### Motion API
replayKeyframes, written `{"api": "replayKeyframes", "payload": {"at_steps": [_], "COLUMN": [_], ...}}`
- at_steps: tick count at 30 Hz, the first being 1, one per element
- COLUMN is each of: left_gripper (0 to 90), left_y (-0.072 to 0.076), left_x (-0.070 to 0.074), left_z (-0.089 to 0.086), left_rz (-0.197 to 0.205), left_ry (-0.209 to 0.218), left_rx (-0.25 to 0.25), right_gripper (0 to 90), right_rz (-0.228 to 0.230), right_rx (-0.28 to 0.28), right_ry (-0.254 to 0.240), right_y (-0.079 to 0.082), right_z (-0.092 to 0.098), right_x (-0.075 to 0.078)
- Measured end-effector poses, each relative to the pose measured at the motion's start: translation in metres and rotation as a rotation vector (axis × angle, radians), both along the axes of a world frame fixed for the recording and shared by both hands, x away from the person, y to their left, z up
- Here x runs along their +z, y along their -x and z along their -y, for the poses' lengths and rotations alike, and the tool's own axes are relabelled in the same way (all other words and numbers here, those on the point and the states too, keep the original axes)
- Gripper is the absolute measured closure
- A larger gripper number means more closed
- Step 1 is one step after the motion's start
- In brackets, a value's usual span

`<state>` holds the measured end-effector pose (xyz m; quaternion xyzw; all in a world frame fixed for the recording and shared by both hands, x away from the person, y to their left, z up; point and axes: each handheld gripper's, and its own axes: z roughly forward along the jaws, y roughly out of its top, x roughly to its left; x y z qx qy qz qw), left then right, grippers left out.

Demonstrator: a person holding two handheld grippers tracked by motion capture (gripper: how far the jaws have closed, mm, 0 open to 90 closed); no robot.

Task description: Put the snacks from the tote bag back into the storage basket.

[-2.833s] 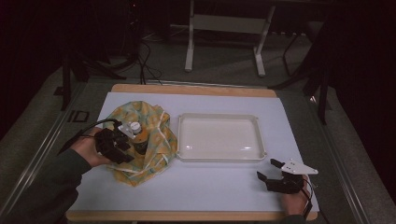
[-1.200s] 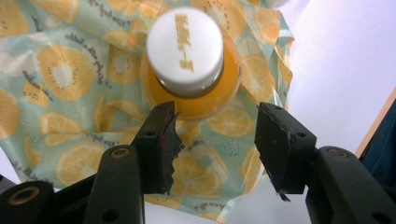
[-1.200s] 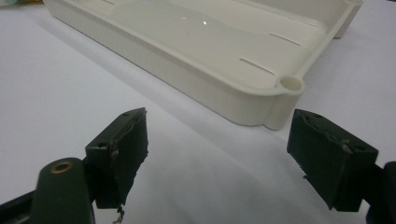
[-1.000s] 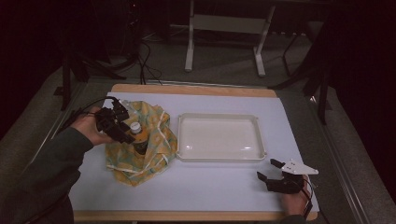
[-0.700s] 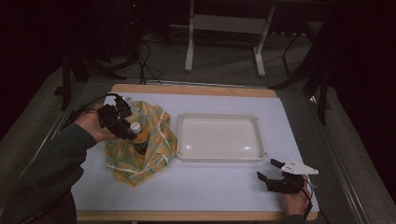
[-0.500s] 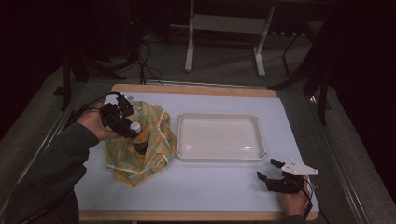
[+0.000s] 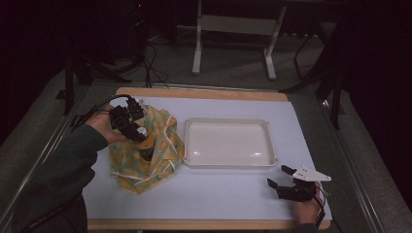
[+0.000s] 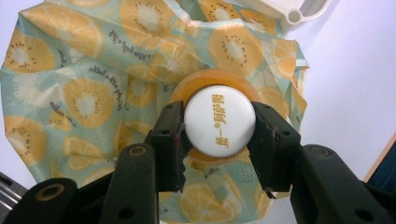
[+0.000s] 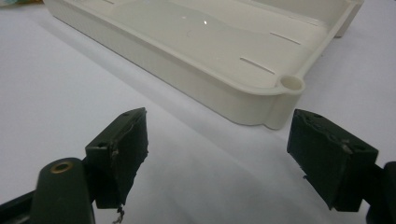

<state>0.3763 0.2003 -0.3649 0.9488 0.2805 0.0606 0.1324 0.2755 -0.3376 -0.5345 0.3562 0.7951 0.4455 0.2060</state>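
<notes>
A white table (image 7: 233,204) carries a cream tray (image 7: 228,162) at its middle and a fruit-print cloth (image 7: 160,162) toward the left edge, touching the tray's left rim. An amber bottle (image 7: 145,149) stands upright on the cloth. The left gripper (image 8: 219,140), whose jaws have just been closing, clamps its white cap (image 8: 219,120); that gripper's view shows gold lettering on it. Near the front right corner, the right gripper (image 9: 217,154) rests with jaws wide apart, holding nothing.

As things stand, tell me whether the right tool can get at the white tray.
Probably yes. The right tool rests open on the bare table just short of the white tray; its near corner lies straight ahead between the jaws, nothing between.
</notes>
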Motion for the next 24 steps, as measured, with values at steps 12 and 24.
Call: {"api": "replayKeyframes", "payload": {"at_steps": [12,24], "left_gripper": [57.2,58.6], "left_y": [-0.0038,-0.0030], "left_x": [0.0002,0.0015], "left_z": [-0.0001,0.0052], "left_rz": [-0.013,-0.013], "left_ry": [-0.002,-0.010], "left_rx": [0.000,-0.031], "right_gripper": [19.9,20.1], "right_rz": [-0.003,-0.005], "right_rx": [0.003,0.006], "right_ry": [-0.001,-0.003], "right_y": [-0.0001,0.0000], "right_z": [0.0001,0.0002], "right_x": [0.0000,0.0001]}}
